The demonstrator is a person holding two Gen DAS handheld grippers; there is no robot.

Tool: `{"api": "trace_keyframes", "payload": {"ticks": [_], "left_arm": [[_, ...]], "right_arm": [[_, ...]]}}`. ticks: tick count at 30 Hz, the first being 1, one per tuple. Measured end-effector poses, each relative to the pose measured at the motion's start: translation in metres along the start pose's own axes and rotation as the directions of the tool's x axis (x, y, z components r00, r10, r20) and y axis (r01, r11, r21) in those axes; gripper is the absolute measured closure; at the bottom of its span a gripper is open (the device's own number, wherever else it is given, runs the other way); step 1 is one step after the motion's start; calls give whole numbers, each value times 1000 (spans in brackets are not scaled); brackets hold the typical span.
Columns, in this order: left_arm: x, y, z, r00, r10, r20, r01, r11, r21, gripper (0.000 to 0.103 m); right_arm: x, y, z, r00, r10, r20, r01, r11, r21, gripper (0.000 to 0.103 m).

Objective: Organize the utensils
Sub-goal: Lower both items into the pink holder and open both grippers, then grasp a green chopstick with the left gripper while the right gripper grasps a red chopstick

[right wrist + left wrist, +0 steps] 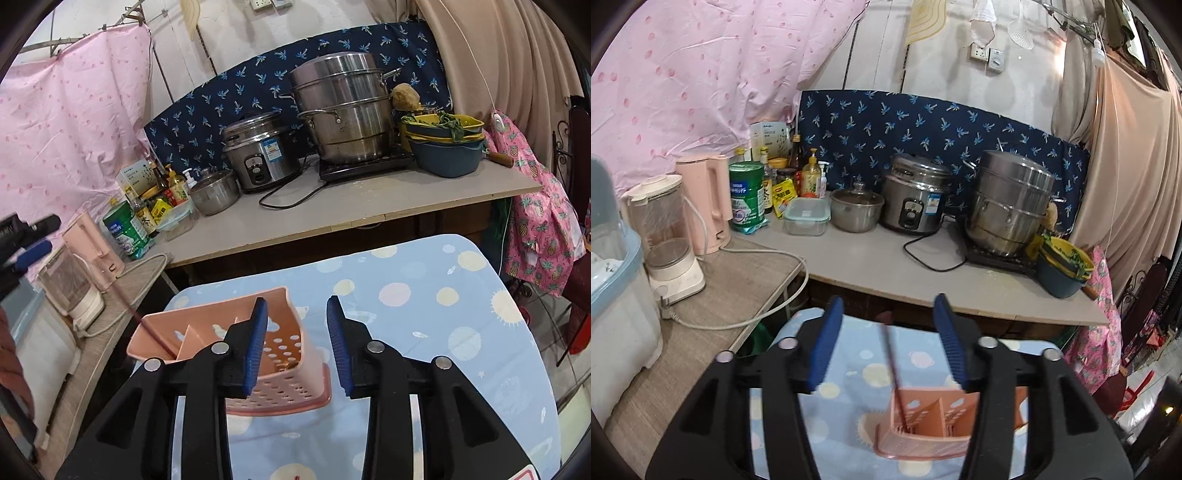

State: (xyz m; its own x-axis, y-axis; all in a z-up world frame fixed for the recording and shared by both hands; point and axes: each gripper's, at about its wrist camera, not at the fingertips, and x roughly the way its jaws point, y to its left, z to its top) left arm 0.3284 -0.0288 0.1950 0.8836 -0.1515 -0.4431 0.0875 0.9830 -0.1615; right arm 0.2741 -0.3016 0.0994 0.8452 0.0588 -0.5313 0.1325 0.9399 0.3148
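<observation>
One pink holder stands on the near desk, one chopstick leaning in its left compartment. Both tools, left and right, are spread, holding nothing.

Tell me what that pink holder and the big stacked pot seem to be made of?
Pink holder: likely moulded plastic, matte, with thin walls and punched round holes. Stacked pot: looks like stainless steel, shiny grey, reflective, somewhat dulled and stained.

A chopstick stands tilted in the utensil holder on the table, before the counter.
</observation>
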Motion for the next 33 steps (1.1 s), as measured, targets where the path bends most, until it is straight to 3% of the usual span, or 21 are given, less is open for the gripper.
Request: {"api": "trace_keyframes", "payload": {"ticks": [8, 19, 33], "left_arm": [[-38, 20, -47, 996, -14, -86, 18, 999, 40, 29], [-91, 48, -152, 971, 6, -238, 14, 996, 86, 28], [-122, 57, -262, 936, 32, -351, -5, 997, 78, 28]], "right_arm": [[-59, 14, -30, 1000, 5, 18, -5, 999, -41, 53], [-129, 16, -118, 999, -33, -36, 29, 994, -103, 52], [-151, 11, -233, 976, -129, -178, 94, 977, -191, 52]]}}
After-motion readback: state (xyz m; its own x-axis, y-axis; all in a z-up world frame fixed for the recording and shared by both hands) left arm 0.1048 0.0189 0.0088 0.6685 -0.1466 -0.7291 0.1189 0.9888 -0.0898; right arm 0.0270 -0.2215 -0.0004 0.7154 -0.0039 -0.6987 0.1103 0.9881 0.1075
